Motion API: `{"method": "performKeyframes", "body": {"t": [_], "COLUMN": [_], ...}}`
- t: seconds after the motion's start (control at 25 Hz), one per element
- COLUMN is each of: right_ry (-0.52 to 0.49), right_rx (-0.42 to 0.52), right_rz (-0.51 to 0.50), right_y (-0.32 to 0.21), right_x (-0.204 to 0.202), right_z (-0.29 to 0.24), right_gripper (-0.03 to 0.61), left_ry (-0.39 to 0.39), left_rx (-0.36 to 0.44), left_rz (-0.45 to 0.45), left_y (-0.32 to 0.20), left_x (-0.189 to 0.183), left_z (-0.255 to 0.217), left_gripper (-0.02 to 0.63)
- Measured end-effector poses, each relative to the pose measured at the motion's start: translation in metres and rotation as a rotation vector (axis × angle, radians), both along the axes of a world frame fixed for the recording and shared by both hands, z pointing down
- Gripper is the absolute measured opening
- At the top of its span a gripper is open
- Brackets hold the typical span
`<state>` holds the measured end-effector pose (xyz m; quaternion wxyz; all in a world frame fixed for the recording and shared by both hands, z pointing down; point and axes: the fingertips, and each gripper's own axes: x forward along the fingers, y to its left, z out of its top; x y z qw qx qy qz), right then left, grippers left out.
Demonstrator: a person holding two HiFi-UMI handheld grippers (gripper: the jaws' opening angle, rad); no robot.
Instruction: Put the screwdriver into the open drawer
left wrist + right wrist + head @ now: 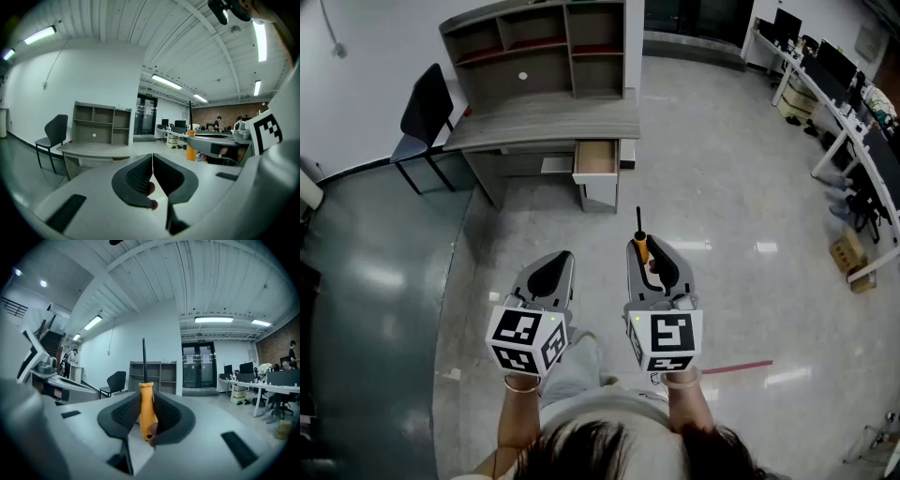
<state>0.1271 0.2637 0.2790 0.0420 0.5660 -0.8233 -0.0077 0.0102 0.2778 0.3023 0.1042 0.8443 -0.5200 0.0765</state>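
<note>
The right gripper (649,251) has its fingers (123,416) closed on the orange handle of the screwdriver (147,409). The handle stands upright between the two dark pads, its butt end sitting low at the back of the fingers. Its thin black shaft pokes straight out past the fingertips. Seen from above, the screwdriver (641,246) points forward over the pale floor (722,197).

The open drawer (596,157) lies well ahead of those fingers and a little to their left. It is pulled out from under the grey surface (544,120) and shows a bare wooden inside. A black chair (427,105) stands further left.

The left gripper (559,264) is held just beside the right one, level with it. Its fingers (135,177) are pressed together at the tips with nothing between them.
</note>
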Motion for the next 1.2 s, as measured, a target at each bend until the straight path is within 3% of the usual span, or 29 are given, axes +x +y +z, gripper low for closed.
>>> {"method": "performKeyframes", "body": {"t": [0.6,1.2], "right_ry": [-0.032,0.006], "right_rx": [0.006,0.002], "right_rz": [0.048,0.077], "right_y": [-0.075,-0.134], "right_x": [-0.042,-0.104], "right_z": [-0.003,-0.01], "right_gripper": [0.1,0.101], "left_ry": [0.021,0.083], "left_rx": [-0.008,-0.013], "left_rz": [0.036,0.063], "left_y": [-0.081,-0.142], "left_x": [-0.049,-0.111], "left_z": [0.0,-0.001], "left_gripper": [0.018,0.018]}}
